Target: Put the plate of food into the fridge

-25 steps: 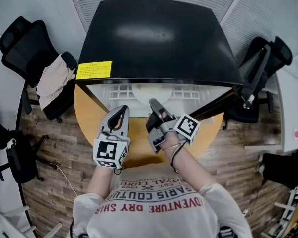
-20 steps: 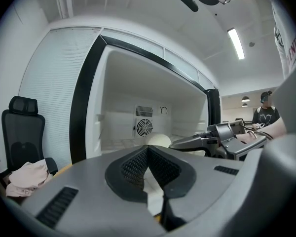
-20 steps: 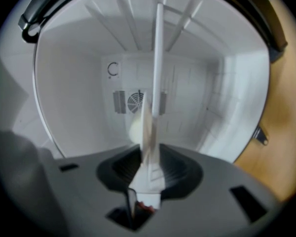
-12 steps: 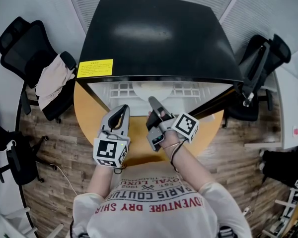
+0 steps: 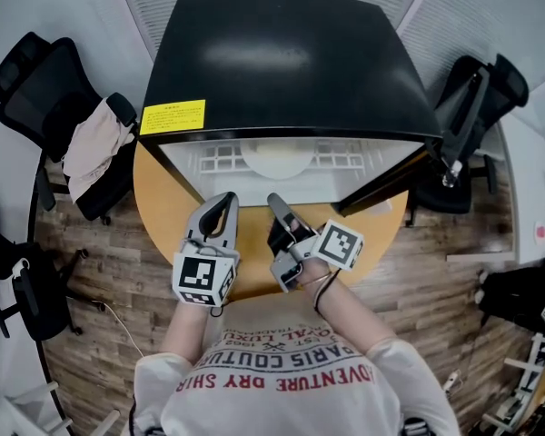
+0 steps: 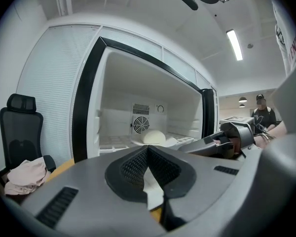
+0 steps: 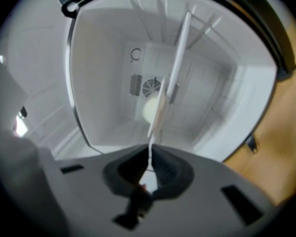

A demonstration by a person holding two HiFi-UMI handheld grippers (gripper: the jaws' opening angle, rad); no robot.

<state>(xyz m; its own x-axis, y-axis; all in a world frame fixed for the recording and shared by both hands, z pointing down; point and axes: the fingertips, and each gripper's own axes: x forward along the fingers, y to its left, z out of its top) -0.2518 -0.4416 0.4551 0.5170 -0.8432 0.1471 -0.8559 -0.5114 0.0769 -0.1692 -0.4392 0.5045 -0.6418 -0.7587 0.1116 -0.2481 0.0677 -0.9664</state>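
The right gripper (image 5: 272,200) has slid back out of the mini fridge (image 5: 282,62), and the plate (image 5: 278,159) stays behind on the white shelf inside, with the pale mound of food (image 6: 153,137) on it. The gripper's jaws are closing, almost together now. The tips sit just short of the rim, with nothing pinched that I can see. The left gripper (image 5: 224,199) hovers over the orange table (image 5: 163,216), jaws together and empty.

Now the danger. The door (image 5: 386,189) stands wide open, so the job isn't sealed. Those right tips also point straight at the plate, so any nudge forward could shove it back or upset the food. A hard swing of the door might jolt it too.

As for writing, there's a yellow sticker (image 5: 173,117) on the fridge top, its print too small to read. The shirt (image 5: 272,371), seen upside down, shows "PARIS COUTUR" and "ADVENTURE DRY".
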